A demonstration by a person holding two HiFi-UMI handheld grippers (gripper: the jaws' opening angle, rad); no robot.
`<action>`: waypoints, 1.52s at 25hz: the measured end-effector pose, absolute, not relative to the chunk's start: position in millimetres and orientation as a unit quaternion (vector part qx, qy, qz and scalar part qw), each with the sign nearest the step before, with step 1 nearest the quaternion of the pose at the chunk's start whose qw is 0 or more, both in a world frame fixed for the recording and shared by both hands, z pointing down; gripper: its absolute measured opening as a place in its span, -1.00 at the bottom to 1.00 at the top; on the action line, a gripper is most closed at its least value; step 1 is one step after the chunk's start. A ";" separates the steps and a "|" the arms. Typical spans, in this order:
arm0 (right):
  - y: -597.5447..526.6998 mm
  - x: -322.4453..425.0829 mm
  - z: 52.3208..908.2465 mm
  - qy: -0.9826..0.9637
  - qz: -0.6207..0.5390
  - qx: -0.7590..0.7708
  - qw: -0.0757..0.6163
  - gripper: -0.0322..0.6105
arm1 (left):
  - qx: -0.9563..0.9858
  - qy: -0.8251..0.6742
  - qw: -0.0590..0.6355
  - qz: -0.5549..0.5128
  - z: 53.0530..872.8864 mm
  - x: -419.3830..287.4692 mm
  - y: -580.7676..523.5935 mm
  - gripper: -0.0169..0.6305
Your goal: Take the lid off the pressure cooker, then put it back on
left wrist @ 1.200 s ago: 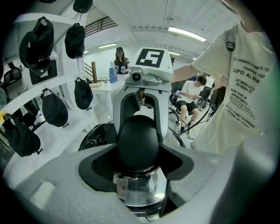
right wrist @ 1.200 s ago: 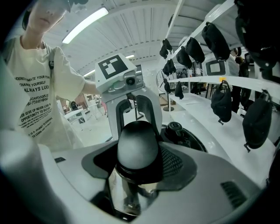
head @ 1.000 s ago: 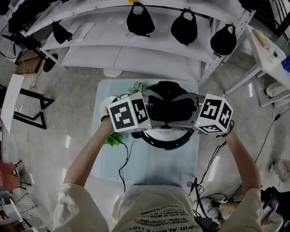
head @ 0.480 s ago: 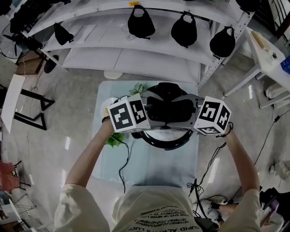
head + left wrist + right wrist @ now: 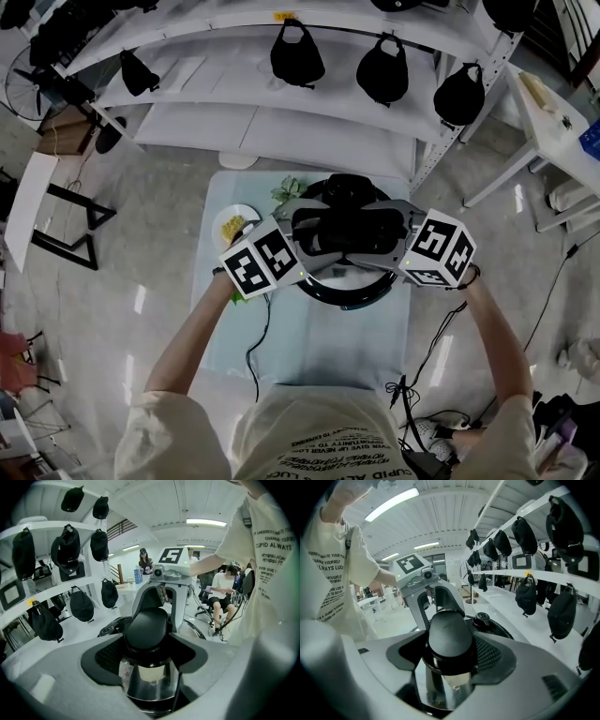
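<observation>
The pressure cooker [image 5: 345, 298] stands on a small table, its black lid on, with the lid's knob [image 5: 347, 187] at the far side. My left gripper [image 5: 302, 246] comes in from the left. Its jaws are closed round the cooker's black left side handle [image 5: 146, 627], with the steel wall [image 5: 150, 686] below. From the right, my right gripper [image 5: 401, 242] has the right side handle [image 5: 450, 637] between its jaws, which are opening. Each gripper view shows the other gripper across the lid: the right gripper [image 5: 161, 585] and the left gripper [image 5: 436, 597].
The table [image 5: 309, 347] carries a pale cloth, a plate of food [image 5: 234, 225], green leaves [image 5: 286, 190] and a black cable [image 5: 258, 347]. Behind it stands a white shelf rack [image 5: 281, 122] hung with black caps [image 5: 298, 56]. A white table [image 5: 553, 112] is at the right.
The left gripper's marker cube has tipped and sunk slightly toward the lower left, uncovering the plate. The right gripper and the cooker stay where they were.
</observation>
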State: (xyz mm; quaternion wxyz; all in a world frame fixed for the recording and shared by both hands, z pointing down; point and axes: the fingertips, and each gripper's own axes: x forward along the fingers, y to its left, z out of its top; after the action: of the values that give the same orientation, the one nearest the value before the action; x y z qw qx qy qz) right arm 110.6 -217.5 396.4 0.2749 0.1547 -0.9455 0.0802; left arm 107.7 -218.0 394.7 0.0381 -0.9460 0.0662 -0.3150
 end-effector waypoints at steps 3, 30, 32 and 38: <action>-216.3 111.8 393.5 -0.946 0.084 0.170 0.262 0.04 | -0.950 0.100 0.040 -0.293 390.0 104.5 -217.8 -0.08; -159.0 145.8 345.4 -0.930 0.079 0.355 0.053 -0.65 | -0.923 0.363 -0.007 -0.123 343.4 55.8 -150.5 -0.53; -150.8 148.1 342.3 -0.928 0.078 0.362 0.043 -0.71 | -0.921 0.372 -0.007 -0.118 342.9 54.8 -141.7 -0.59; -126.8 152.6 333.5 -0.923 0.070 0.378 0.028 -0.82 | -0.914 0.387 -0.010 -0.119 342.8 48.6 -120.1 -0.75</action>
State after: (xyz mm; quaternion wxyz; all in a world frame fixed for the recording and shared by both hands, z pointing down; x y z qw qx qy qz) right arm 152.6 -126.8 333.5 0.0281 0.3778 -0.9228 0.0698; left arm 48.6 -120.1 342.8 -0.0095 -0.9143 0.3869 -0.1192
